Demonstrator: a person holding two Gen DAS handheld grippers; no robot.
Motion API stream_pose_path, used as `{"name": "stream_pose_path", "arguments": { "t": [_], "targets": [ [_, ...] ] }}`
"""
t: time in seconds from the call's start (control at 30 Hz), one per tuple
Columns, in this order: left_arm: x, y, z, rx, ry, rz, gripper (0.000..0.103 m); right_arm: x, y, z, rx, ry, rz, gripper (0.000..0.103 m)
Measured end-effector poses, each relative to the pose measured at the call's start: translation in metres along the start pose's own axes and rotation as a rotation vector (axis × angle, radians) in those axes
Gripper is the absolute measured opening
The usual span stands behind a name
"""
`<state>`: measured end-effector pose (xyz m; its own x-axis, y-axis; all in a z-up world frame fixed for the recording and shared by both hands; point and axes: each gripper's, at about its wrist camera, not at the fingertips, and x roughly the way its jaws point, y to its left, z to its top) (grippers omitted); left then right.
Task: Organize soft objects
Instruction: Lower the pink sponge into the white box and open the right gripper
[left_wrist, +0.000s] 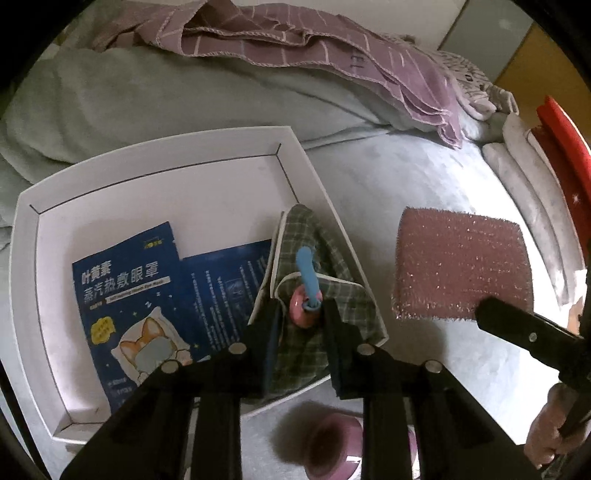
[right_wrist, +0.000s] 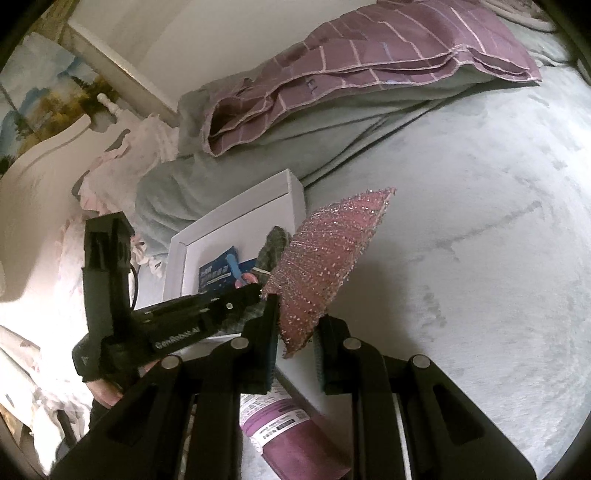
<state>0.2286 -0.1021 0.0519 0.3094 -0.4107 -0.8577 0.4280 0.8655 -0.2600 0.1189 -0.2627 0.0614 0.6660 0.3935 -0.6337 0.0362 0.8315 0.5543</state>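
Pink glittery sponge (right_wrist: 325, 258) is clamped by its lower corner in the right tool (right_wrist: 295, 332), raised over the grey bed cover (right_wrist: 480, 240) just beside the white tray (left_wrist: 33, 236). Left tool (left_wrist: 301, 314) grasps a pink-and-blue toy (left_wrist: 308, 284) above the green plaid cloth (left_wrist: 325, 251), which drapes over the tray's right rim. Two blue eye-mask packets (left_wrist: 129, 288) lie flat inside; the tray's far-left floor is bare. Open bedding extends to the right of the sponge.
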Motion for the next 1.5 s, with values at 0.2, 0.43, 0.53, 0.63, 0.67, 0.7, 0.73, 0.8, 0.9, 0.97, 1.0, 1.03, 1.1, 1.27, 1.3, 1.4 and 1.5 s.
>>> {"name": "stream_pose_path", "arguments": {
  "t": [0.2, 0.43, 0.53, 0.63, 0.67, 0.7, 0.73, 0.8, 0.9, 0.97, 1.0, 1.03, 1.1, 1.27, 1.3, 1.4, 1.5],
  "targets": [
    [-0.024, -0.005, -0.010, -0.054, -0.089, 0.059, 0.025, 0.007, 0.013, -0.003, -0.042, 0.019, -0.012, 0.019],
    [-0.072, 0.018, -0.046, -0.134, -0.199, 0.190, 0.026, 0.010, 0.034, -0.006, -0.095, 0.017, -0.050, 0.019],
    [-0.085, 0.041, -0.062, -0.200, -0.211, 0.164, 0.026, 0.011, 0.050, -0.008, -0.135, 0.011, -0.032, 0.019],
    [-0.100, 0.062, -0.077, -0.232, -0.232, 0.172, 0.025, 0.012, 0.065, -0.011, -0.170, 0.005, 0.007, 0.019],
    [-0.107, 0.069, -0.080, -0.237, -0.238, 0.187, 0.026, 0.014, 0.069, -0.012, -0.178, 0.007, 0.017, 0.019],
    [-0.111, 0.074, -0.079, -0.241, -0.233, 0.198, 0.026, 0.017, 0.072, -0.013, -0.186, 0.011, 0.027, 0.019],
    [-0.116, 0.082, -0.080, -0.256, -0.227, 0.211, 0.026, 0.021, 0.077, -0.014, -0.196, 0.018, 0.041, 0.019],
    [-0.130, 0.103, -0.085, -0.302, -0.252, 0.233, 0.026, 0.033, 0.086, -0.017, -0.196, 0.039, 0.049, 0.019],
    [-0.139, 0.135, -0.097, -0.339, -0.263, 0.291, 0.025, 0.057, 0.106, -0.021, -0.193, 0.068, 0.044, 0.019],
    [-0.139, 0.158, -0.104, -0.390, -0.258, 0.295, 0.025, 0.073, 0.119, -0.019, -0.179, 0.098, 0.041, 0.019],
    [-0.138, 0.166, -0.106, -0.408, -0.252, 0.271, 0.025, 0.083, 0.129, -0.018, -0.179, 0.127, 0.059, 0.019],
    [-0.136, 0.174, -0.110, -0.424, -0.245, 0.238, 0.025, 0.096, 0.141, -0.017, -0.198, 0.179, 0.087, 0.019],
    [-0.131, 0.187, -0.115, -0.442, -0.226, 0.198, 0.025, 0.123, 0.165, -0.017, -0.266, 0.290, 0.111, 0.019],
    [-0.124, 0.205, -0.125, -0.473, -0.221, 0.140, 0.025, 0.174, 0.194, -0.027, -0.464, 0.497, 0.003, 0.019],
    [-0.124, 0.207, -0.126, -0.473, -0.222, 0.132, 0.025, 0.182, 0.197, -0.027, -0.510, 0.537, -0.022, 0.019],
    [-0.120, 0.208, -0.126, -0.466, -0.217, 0.149, 0.025, 0.190, 0.205, -0.022, -0.608, 0.622, -0.011, 0.019],
    [-0.116, 0.207, -0.125, -0.454, -0.210, 0.132, 0.025, 0.200, 0.208, -0.010, -0.622, 0.719, 0.035, 0.019]
  ]
}}
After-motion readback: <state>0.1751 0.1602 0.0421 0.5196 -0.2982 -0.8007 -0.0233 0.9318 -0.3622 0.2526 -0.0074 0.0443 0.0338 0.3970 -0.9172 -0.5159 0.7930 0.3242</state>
